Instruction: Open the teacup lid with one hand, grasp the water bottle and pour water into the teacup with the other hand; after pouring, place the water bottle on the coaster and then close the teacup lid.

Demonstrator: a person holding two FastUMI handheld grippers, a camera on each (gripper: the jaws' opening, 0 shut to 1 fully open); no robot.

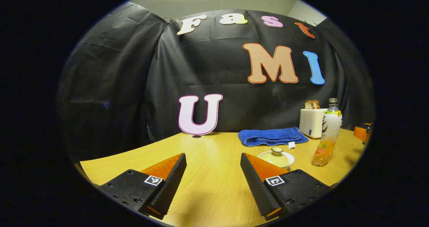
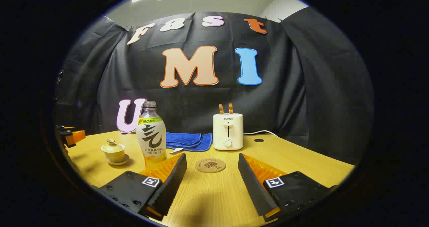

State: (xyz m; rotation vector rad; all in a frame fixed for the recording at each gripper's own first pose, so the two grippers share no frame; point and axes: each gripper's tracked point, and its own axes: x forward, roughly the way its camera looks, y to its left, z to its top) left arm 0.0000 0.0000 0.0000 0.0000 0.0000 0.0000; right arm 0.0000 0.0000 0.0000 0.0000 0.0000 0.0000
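left gripper view: we see our left claw (image 1: 213, 166) wide open over the counter (image 1: 207, 186), lidded teacup (image 1: 277, 156) beside bottle (image 1: 327, 133). right claw (image 2: 211, 168) open too, coaster (image 2: 210, 165) ahead.

I'm in a staged recording booth: black cloth wall (image 2: 301, 96) behind a wooden bench (image 2: 301, 160), with a toaster (image 2: 228, 131) and towel (image 2: 187, 140) as household props.

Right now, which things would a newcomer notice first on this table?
The tall water bottle stands out, upright between the lidded teacup on its left and the round coaster on its right. Behind them stands a white toaster holding bread, beside a folded blue towel.
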